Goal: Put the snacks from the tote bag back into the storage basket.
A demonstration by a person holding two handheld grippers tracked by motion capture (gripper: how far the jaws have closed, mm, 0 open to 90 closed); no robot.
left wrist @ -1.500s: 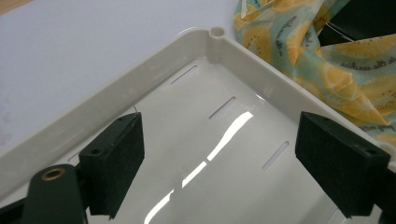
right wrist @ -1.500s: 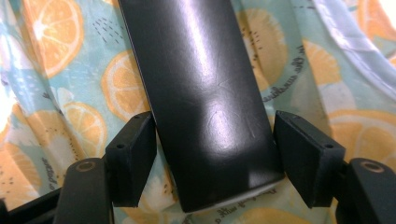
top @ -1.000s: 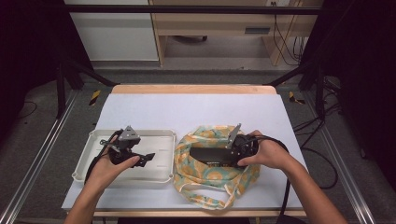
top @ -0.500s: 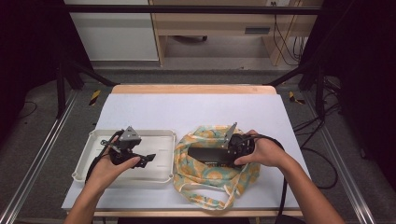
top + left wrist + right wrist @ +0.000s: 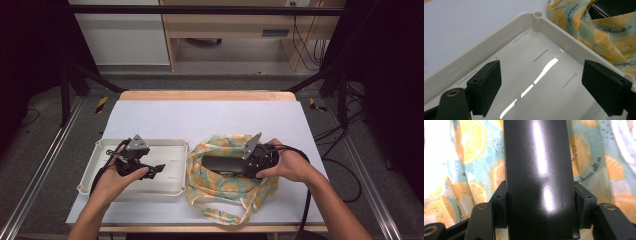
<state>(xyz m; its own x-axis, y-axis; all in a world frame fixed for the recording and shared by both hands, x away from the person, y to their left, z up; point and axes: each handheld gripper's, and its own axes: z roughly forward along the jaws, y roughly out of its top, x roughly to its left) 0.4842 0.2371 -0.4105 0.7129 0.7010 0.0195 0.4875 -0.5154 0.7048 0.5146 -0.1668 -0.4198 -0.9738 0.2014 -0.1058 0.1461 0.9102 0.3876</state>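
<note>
A glossy black box (image 5: 222, 164) lies inside the open mouth of a cloth bag (image 5: 220, 192) printed with orange slices. My right gripper (image 5: 239, 167) reaches into it from the right. In the right gripper view the box (image 5: 539, 170) stands between the jaws, which have just been closing. The pads (image 5: 502, 205) sit against its two sides, with the bag (image 5: 466, 170) behind. My left gripper (image 5: 156, 170) hovers over the white tray (image 5: 170, 186). It (image 5: 546, 87) is open with nothing between its pads, above the tray's bare floor.
The tray's rim (image 5: 486, 41) lies close against the bag (image 5: 584, 27) on the table's near half. The bag's handles trail toward the front edge (image 5: 220, 217). A white sheet (image 5: 210, 117) covers the tabletop beyond.
The right hand has edged slightly left, deeper into the bag along the black box. The left hand and its gripper have stayed where they were.
</note>
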